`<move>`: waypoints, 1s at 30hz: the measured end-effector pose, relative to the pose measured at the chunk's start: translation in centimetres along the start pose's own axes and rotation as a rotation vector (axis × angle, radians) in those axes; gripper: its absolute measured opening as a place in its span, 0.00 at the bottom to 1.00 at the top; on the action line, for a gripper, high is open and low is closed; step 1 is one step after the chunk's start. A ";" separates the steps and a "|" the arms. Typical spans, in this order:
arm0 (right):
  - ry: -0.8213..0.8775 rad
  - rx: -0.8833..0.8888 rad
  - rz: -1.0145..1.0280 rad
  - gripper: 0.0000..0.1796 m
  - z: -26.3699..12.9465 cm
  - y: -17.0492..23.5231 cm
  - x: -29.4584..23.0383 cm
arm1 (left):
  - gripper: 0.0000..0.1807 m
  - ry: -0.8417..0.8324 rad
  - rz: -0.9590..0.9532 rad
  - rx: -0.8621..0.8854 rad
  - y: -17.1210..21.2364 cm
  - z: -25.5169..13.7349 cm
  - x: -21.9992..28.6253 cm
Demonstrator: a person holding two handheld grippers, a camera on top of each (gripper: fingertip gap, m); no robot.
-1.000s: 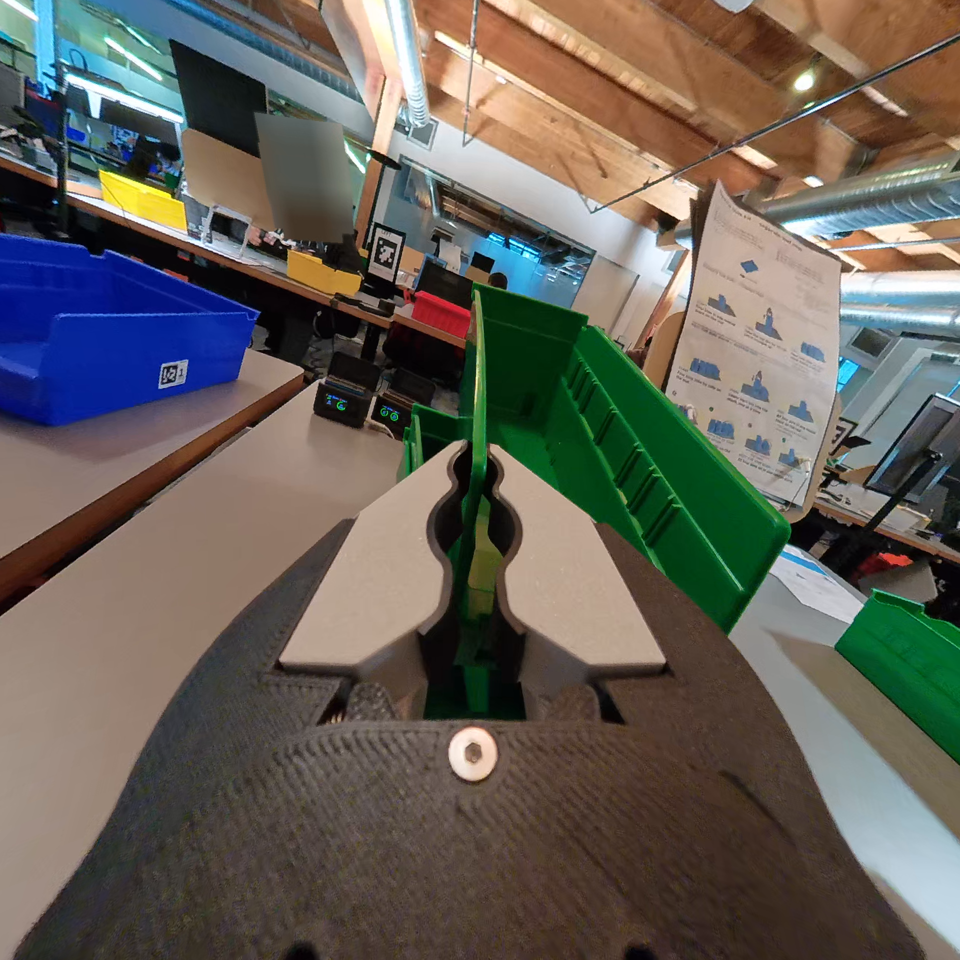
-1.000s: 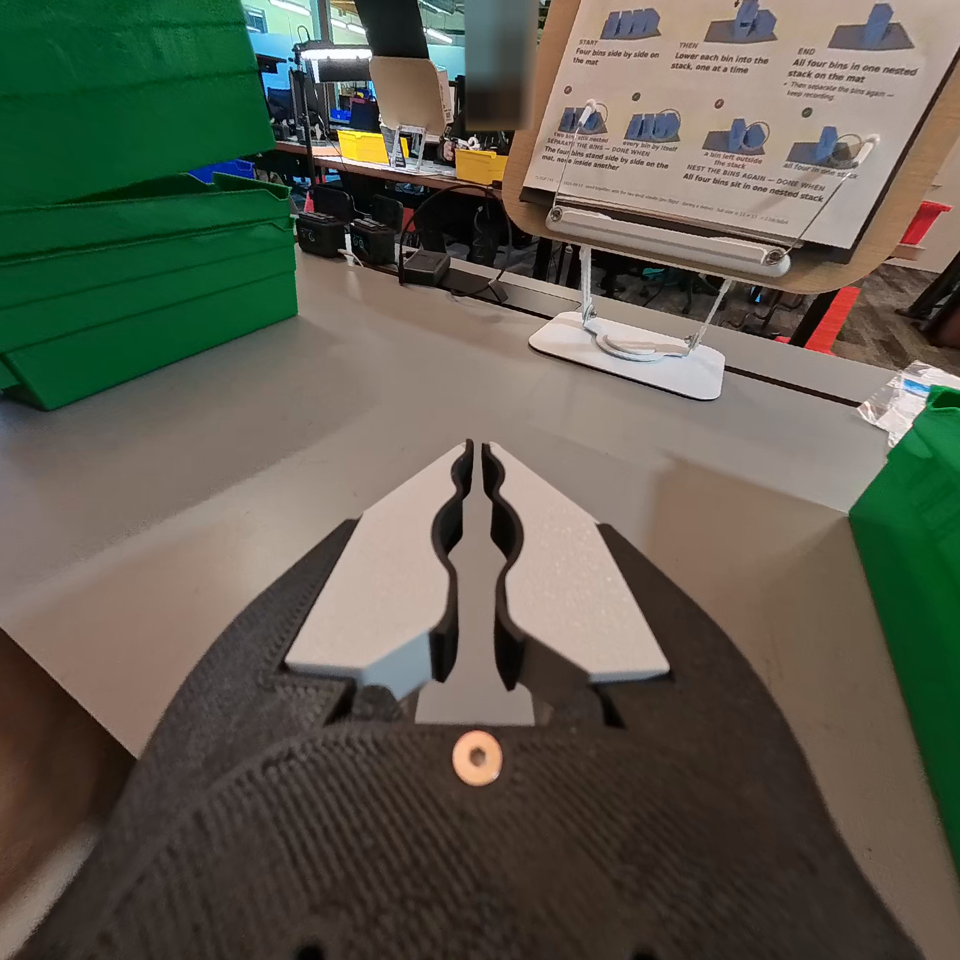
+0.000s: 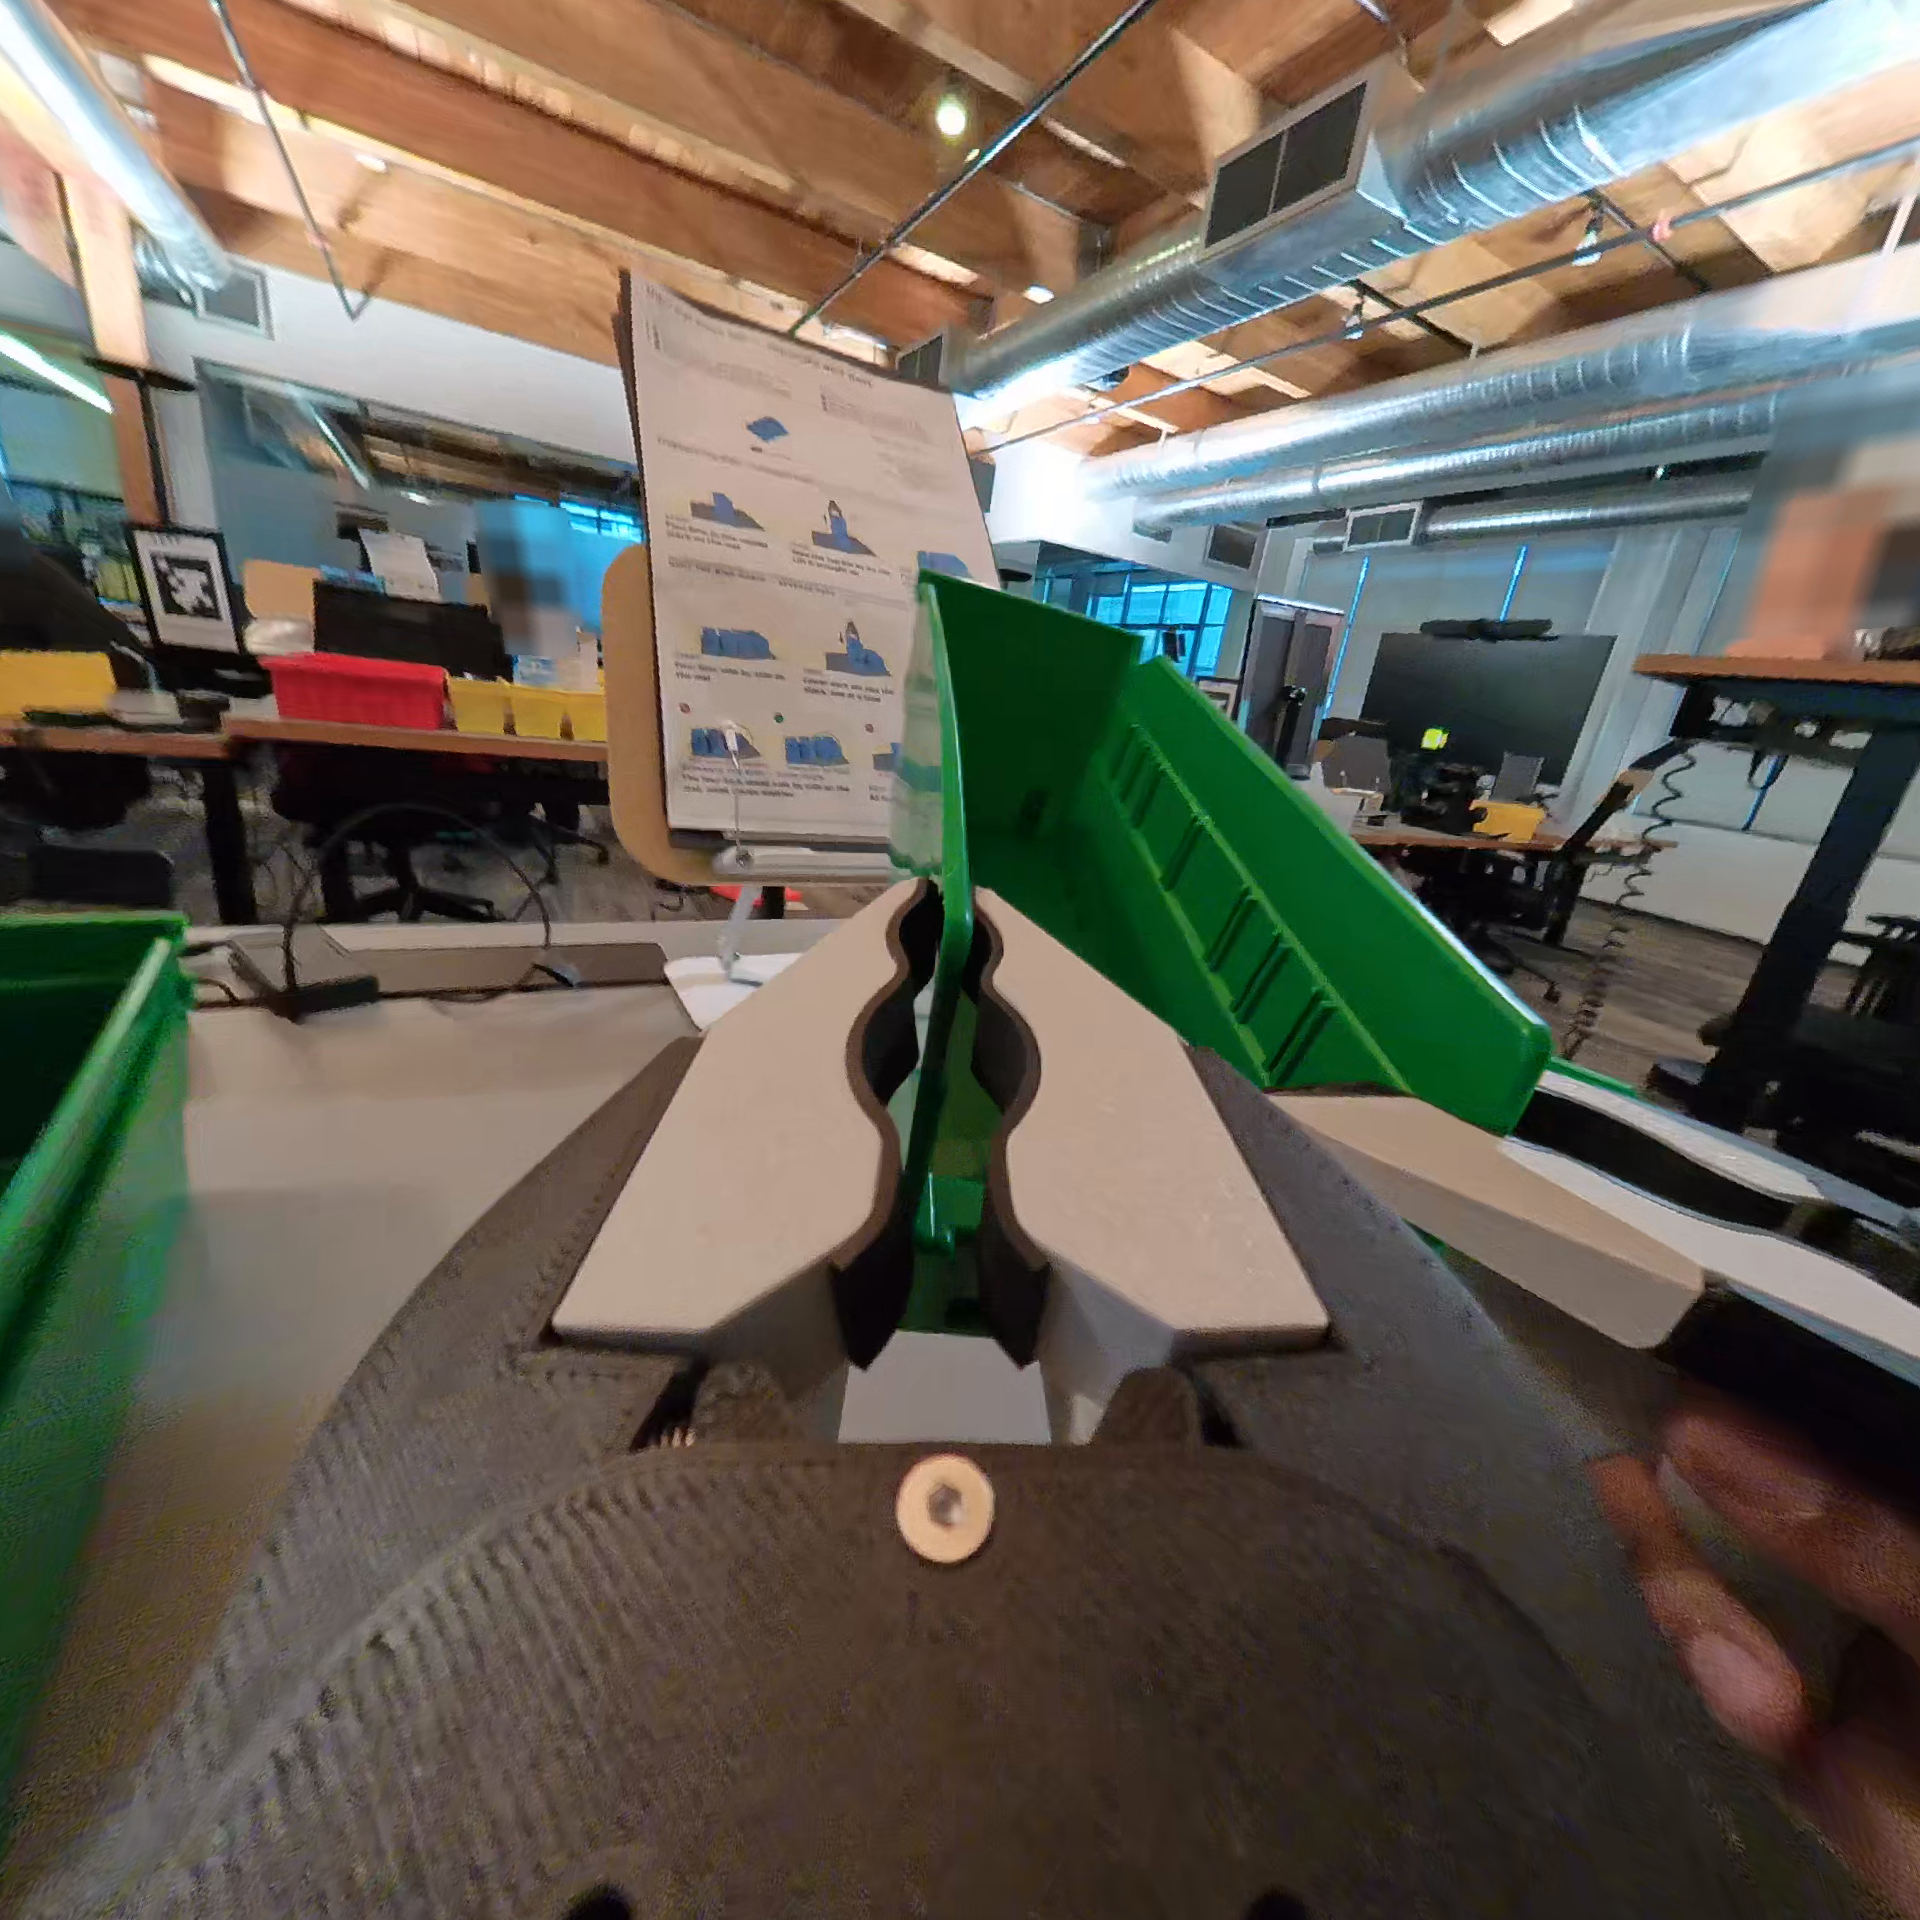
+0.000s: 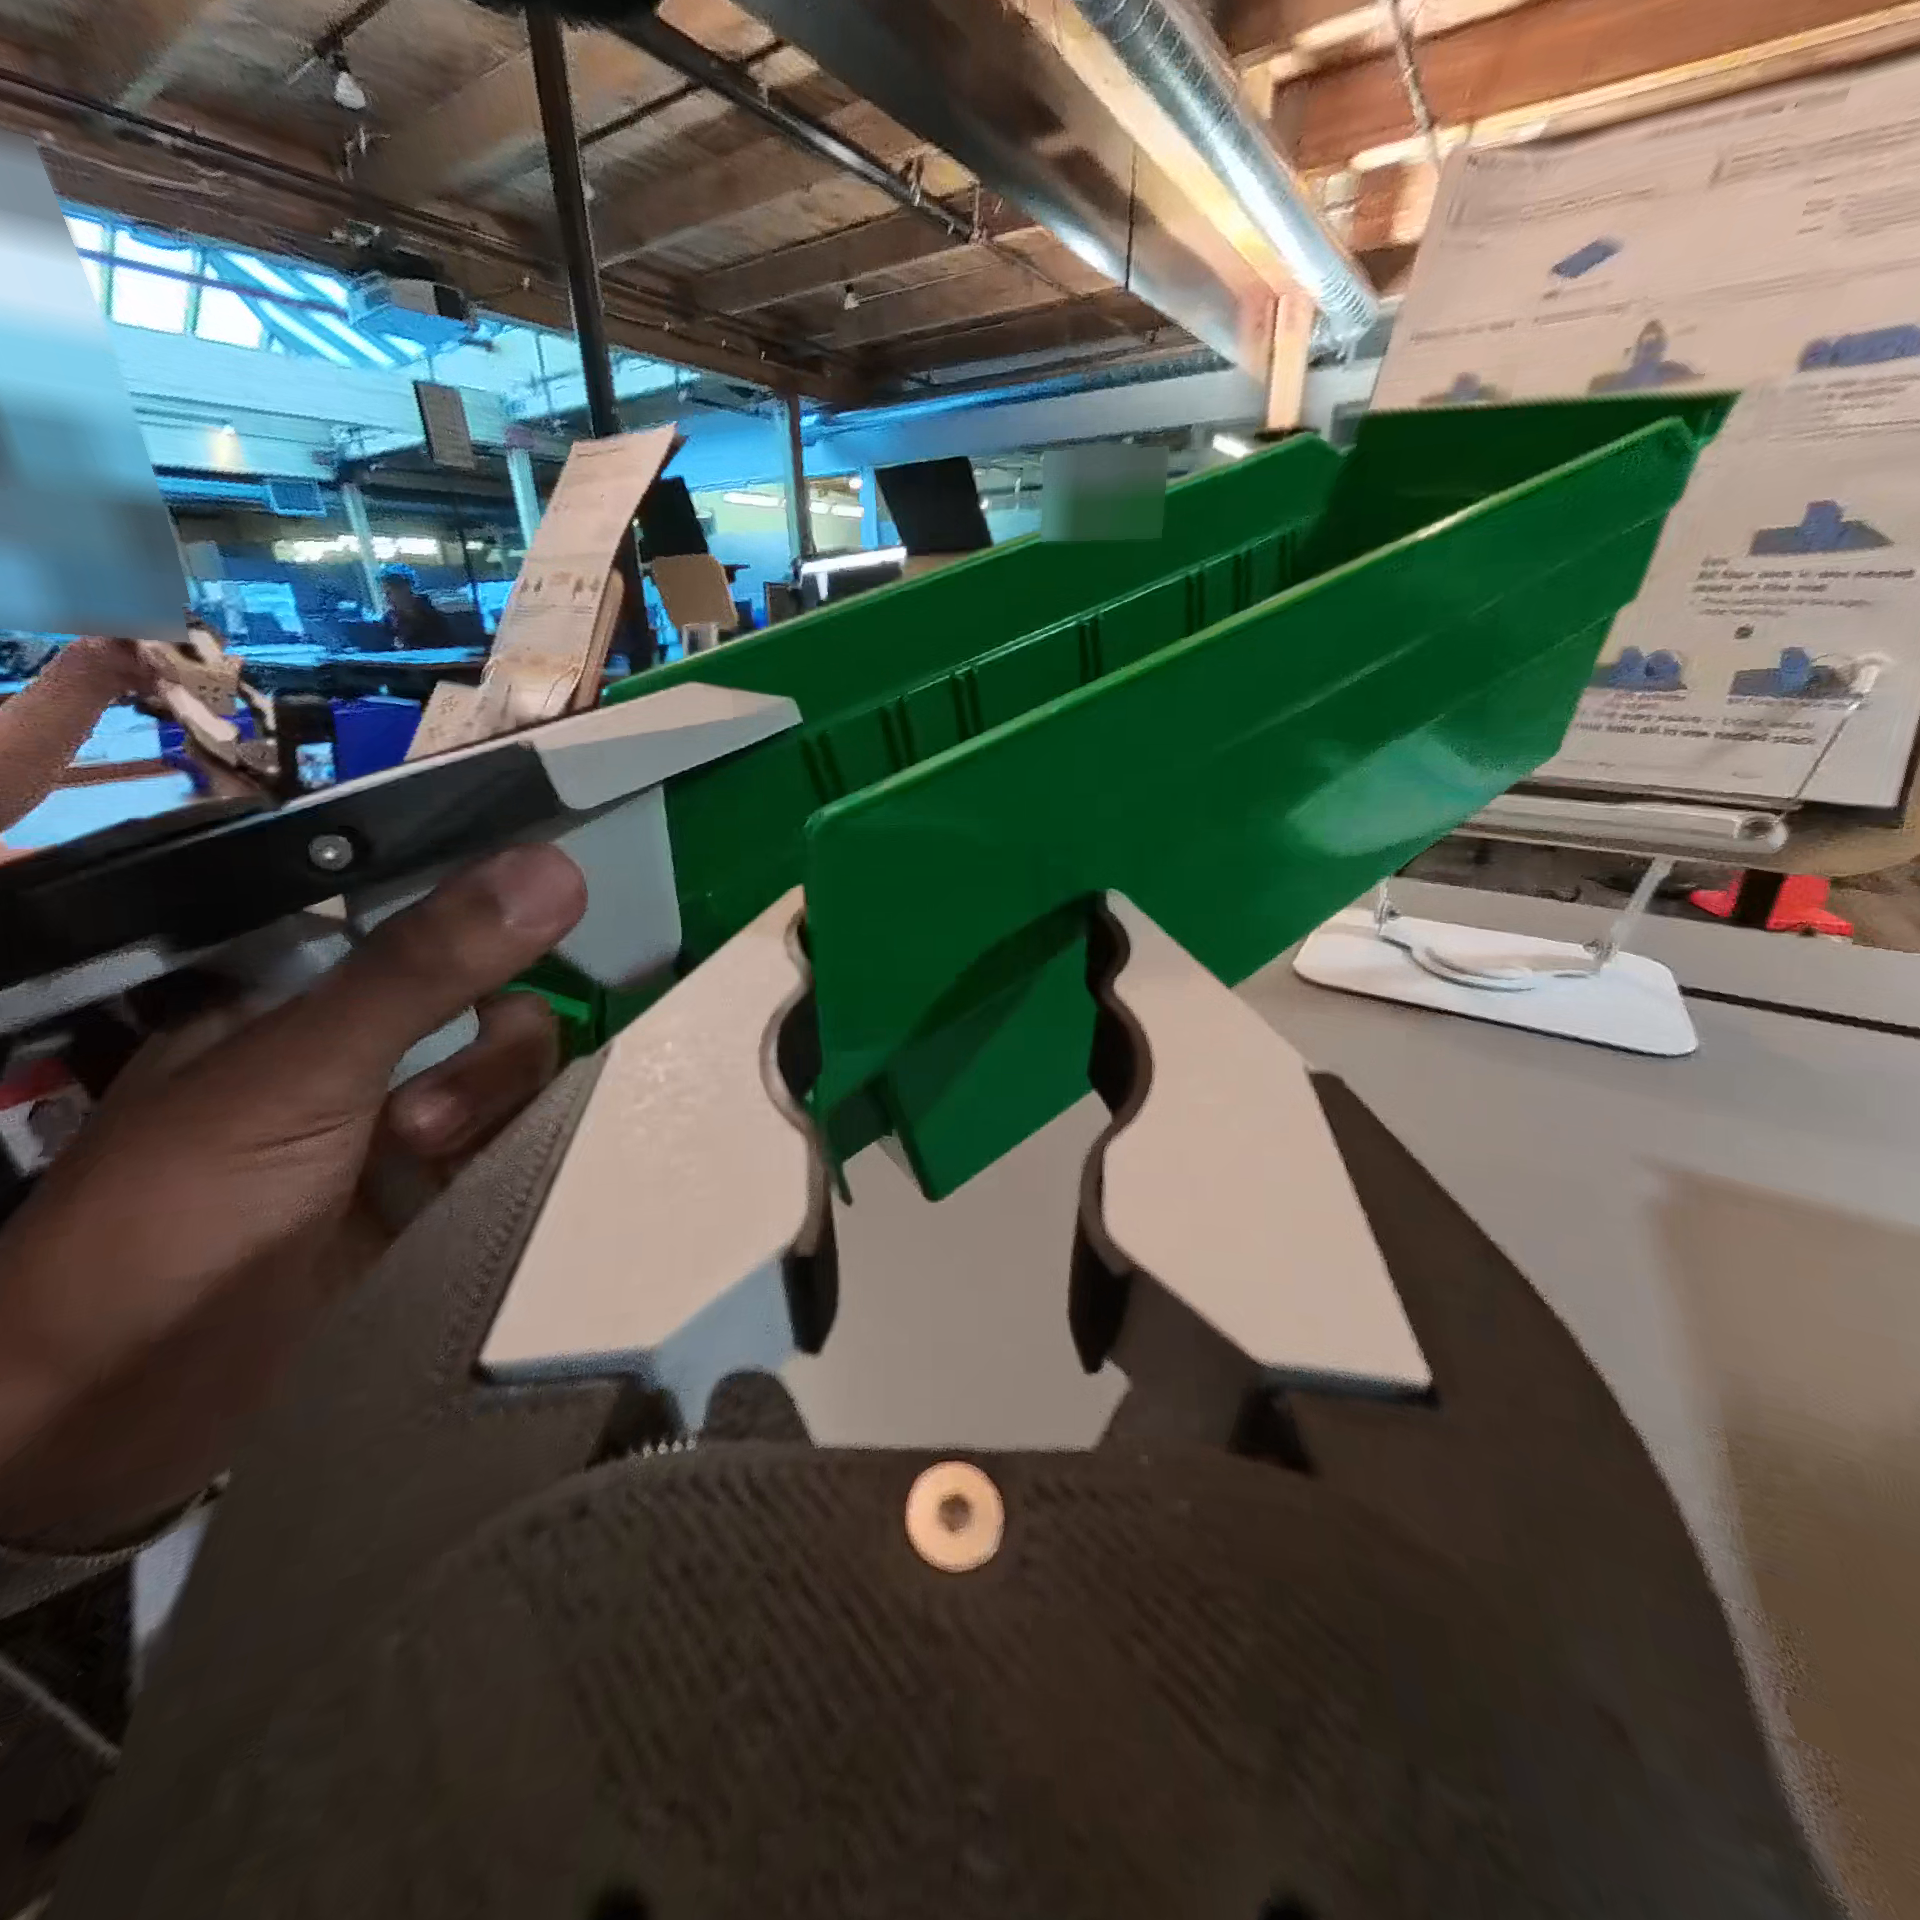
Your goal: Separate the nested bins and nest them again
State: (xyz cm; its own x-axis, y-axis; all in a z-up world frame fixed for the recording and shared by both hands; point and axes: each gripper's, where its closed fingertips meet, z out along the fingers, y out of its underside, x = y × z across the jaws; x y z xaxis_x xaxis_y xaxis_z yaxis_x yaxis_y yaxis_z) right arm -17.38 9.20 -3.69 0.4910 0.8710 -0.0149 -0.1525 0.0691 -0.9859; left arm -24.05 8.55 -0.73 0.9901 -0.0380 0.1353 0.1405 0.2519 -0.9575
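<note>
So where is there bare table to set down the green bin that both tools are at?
Bare table lies right of the right tool, before the white stand base. More lies between the second green bin and the left tool. Around the held green bin it is crowded: both tools and a hand.

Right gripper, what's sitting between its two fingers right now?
In the right wrist view, the green bin's near side wall and corner sit between the open right gripper's fingers.

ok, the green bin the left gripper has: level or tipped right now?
Tipped. The green bin hangs off the table, its far end raised, left gripper shut on one wall, right gripper open around the other.
</note>
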 end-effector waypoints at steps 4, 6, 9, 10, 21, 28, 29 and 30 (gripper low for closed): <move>0.032 -0.070 -0.078 0.18 0.2 1.2 1.3 | 0.02 -0.010 -0.066 -0.044 2.0 0.3 -0.1; 0.055 -0.089 -0.120 0.14 0.3 1.8 1.9 | 0.03 -0.015 -0.086 -0.053 2.6 0.3 -0.2; 0.104 -0.094 -0.121 0.08 0.2 2.2 3.5 | 0.07 0.018 -0.069 -0.074 3.5 0.5 0.7; 0.117 -0.091 -0.088 0.06 0.2 2.2 4.2 | 0.09 0.039 -0.061 -0.097 4.0 0.6 1.2; 0.265 -0.155 0.132 0.00 -1.0 4.2 14.8 | 0.10 0.291 -0.013 -0.226 7.3 0.8 7.0; 0.437 -0.201 0.165 0.00 -3.1 6.6 21.5 | 0.10 0.242 -0.064 -0.242 7.3 1.1 5.1; 0.442 -0.198 0.192 0.00 -3.2 6.8 21.9 | 0.11 0.231 -0.081 -0.248 7.4 1.1 4.7; 0.449 -0.197 0.206 0.00 -3.4 7.0 22.2 | 0.11 0.224 -0.101 -0.247 7.4 1.1 4.4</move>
State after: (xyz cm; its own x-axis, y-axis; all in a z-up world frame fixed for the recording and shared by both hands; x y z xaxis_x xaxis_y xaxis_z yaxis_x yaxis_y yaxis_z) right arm -4.64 27.34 -11.46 0.7931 0.5602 -0.2391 -0.1419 -0.2119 -0.9669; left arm -18.61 11.36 -6.96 0.9423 -0.2686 0.1997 0.2059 -0.0049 -0.9786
